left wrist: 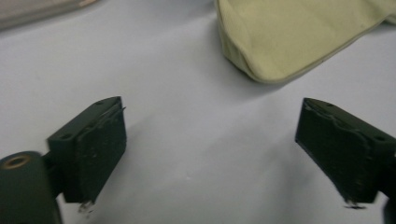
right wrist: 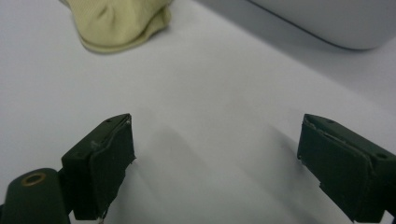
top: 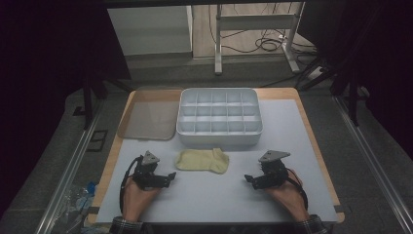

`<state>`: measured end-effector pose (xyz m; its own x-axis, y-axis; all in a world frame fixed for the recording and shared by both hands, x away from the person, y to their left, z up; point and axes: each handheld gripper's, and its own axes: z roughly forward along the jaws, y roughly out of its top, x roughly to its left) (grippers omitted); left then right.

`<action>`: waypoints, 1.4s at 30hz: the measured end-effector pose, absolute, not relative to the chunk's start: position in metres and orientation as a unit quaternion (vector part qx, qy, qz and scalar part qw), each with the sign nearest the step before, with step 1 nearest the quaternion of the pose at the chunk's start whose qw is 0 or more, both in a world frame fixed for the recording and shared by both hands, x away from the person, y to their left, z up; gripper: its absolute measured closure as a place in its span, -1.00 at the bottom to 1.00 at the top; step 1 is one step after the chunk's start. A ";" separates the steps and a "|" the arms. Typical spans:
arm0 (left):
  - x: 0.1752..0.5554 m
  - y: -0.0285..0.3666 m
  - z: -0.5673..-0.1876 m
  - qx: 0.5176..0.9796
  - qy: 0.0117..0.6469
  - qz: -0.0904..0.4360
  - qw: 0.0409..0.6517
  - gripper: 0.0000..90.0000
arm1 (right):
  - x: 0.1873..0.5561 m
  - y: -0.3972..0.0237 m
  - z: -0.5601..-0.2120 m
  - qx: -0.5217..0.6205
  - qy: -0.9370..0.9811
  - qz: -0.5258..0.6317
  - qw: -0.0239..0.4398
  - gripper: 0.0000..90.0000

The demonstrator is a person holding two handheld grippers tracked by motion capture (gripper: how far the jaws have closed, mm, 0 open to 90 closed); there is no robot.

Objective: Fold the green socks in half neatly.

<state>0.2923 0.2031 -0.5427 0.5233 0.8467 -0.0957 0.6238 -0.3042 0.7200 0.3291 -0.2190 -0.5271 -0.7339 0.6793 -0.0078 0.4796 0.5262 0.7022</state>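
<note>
The left gripper (top: 171, 175) and right gripper (top: 247, 178) are resting on the pale mat (top: 292, 146), one on each side of the yellow sock (top: 203, 160), jaws standing apart with nothing between them. The sock is lying flat, apparently untouched, just in front of the white divided tray (top: 219, 138), beside which a translucent lid (top: 147, 117) is lying.

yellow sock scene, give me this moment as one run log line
pale yellow fabric sock: flat on table, untouched | left tool: open, empty | right tool: open, empty
</note>
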 end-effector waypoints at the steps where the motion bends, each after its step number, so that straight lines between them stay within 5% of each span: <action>1: 0.292 0.203 -0.543 0.793 0.464 0.153 0.365 -0.68 | 0.329 -0.219 -0.527 0.336 0.862 0.352 0.142 -0.74; 7: 0.295 0.209 -0.536 0.790 0.461 0.151 0.375 -0.44 | 0.333 -0.216 -0.522 0.343 0.856 0.365 0.130 -0.63; 26: 0.326 0.190 -0.521 0.789 0.445 0.134 0.403 0.20 | 0.354 -0.183 -0.506 0.305 0.863 0.385 0.120 0.27; 42: 0.342 0.179 -0.530 0.797 0.448 0.142 0.379 0.31 | 0.380 -0.132 -0.508 0.285 0.871 0.382 0.118 0.37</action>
<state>0.3421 0.1785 -0.5296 0.5581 0.8221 -0.1125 0.6064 -0.3115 0.7316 0.3799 -0.1324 -0.5076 -0.8095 0.5870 0.0121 0.4067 0.5458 0.7326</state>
